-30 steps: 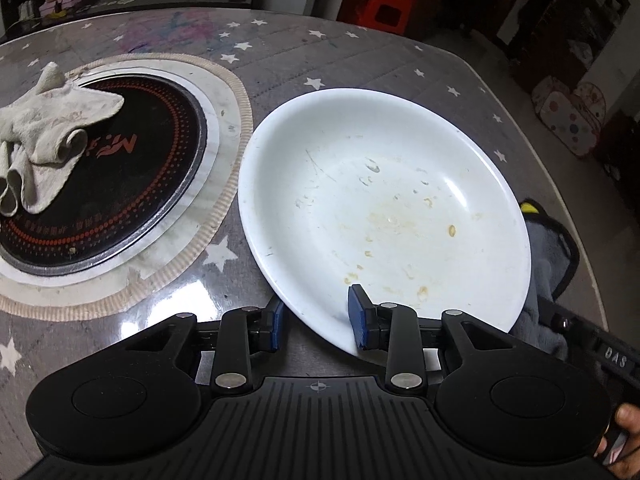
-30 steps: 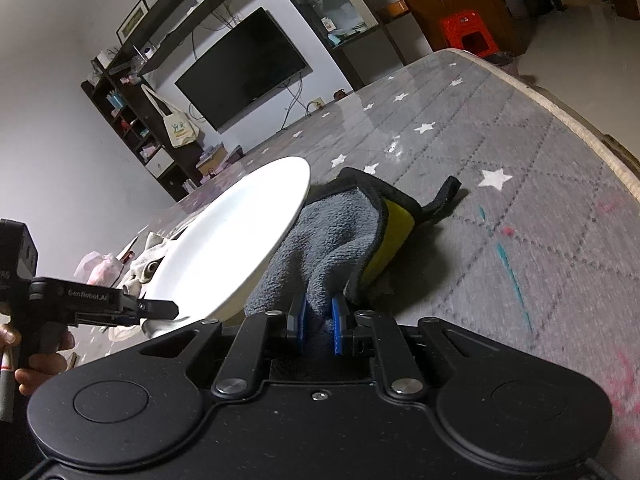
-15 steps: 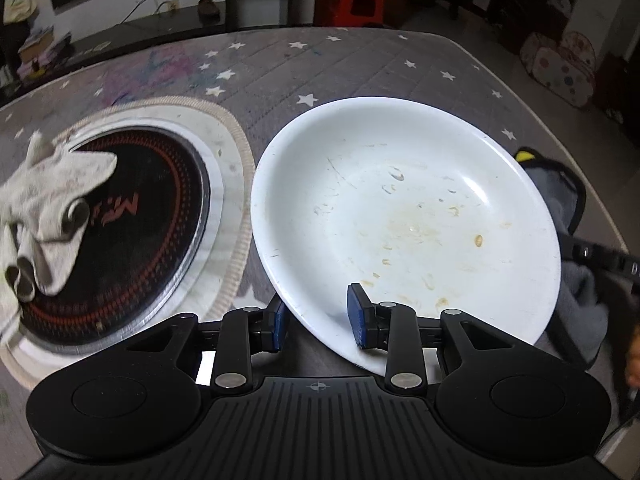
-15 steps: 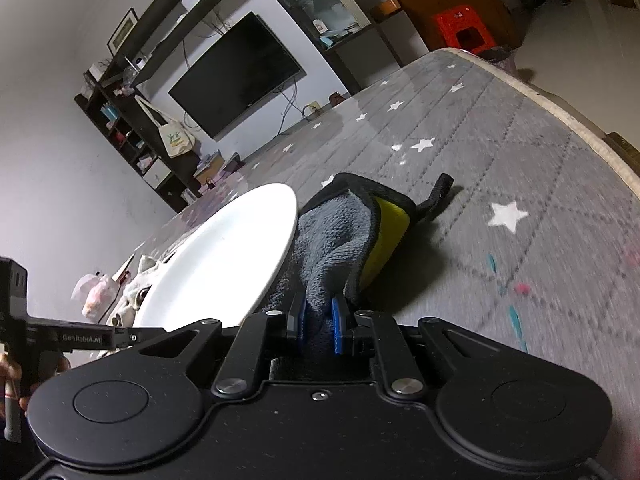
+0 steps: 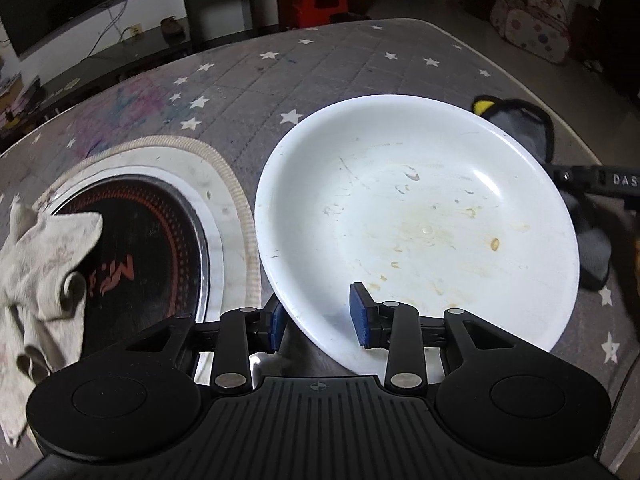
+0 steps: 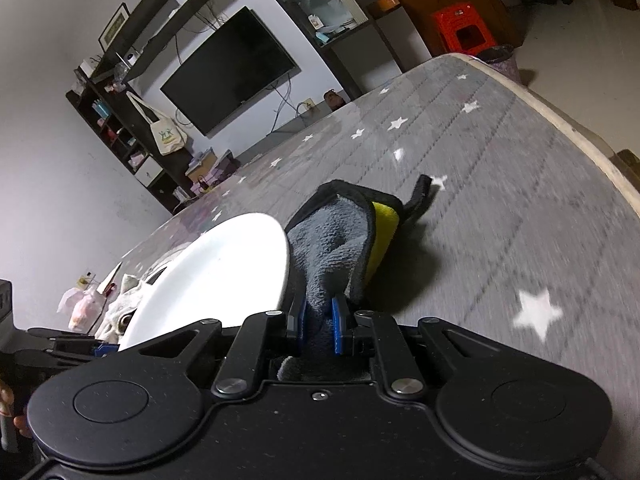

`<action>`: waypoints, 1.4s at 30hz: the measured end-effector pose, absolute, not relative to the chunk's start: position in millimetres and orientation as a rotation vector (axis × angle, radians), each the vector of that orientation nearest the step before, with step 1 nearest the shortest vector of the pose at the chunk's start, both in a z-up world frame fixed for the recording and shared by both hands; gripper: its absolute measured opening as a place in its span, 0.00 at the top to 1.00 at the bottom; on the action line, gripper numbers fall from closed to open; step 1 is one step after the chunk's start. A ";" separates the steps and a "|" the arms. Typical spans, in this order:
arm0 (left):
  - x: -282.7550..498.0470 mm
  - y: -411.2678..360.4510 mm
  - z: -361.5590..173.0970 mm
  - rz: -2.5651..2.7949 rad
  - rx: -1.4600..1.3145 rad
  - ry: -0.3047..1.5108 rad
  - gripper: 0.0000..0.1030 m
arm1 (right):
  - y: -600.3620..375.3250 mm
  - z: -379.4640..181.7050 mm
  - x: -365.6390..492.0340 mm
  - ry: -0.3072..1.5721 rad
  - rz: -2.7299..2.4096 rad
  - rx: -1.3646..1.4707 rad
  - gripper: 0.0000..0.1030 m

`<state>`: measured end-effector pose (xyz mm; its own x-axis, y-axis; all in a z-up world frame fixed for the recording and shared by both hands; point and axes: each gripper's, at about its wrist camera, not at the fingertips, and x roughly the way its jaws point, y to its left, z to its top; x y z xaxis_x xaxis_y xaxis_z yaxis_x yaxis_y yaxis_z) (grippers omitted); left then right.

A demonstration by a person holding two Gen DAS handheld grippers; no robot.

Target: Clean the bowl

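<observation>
Evidently, the wide, shallow white ceramic bowl point(image 5: 416, 220), centre-right in the left wrist view and streaked with dried residue, is straddled at its near rim by the left gripper point(image 5: 318, 316), whose jaws stand apart. It is judged rigid, glossy, slippery and breakable, so the rim is best pinched firmly. The soft grey-and-yellow microfibre cloth point(image 6: 336, 248) is clamped in the right gripper point(image 6: 318, 328) just beside the bowl on the grey star-patterned desk point(image 6: 500, 200).

Glossy white bowl point(image 5: 416, 216) – smooth, stain-flecked; fluffy grey cloth point(image 6: 332, 248) at its 3 o'clock – on a quilted, matt table cover point(image 6: 500, 184).
</observation>
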<state>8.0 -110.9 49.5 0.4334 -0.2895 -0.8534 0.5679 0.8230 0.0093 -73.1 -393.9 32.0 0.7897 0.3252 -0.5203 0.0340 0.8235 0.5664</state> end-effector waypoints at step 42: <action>-34.7 -101.5 53.8 -0.416 -0.060 1.050 0.67 | -383.9 34.6 -128.8 0.601 0.153 0.667 0.86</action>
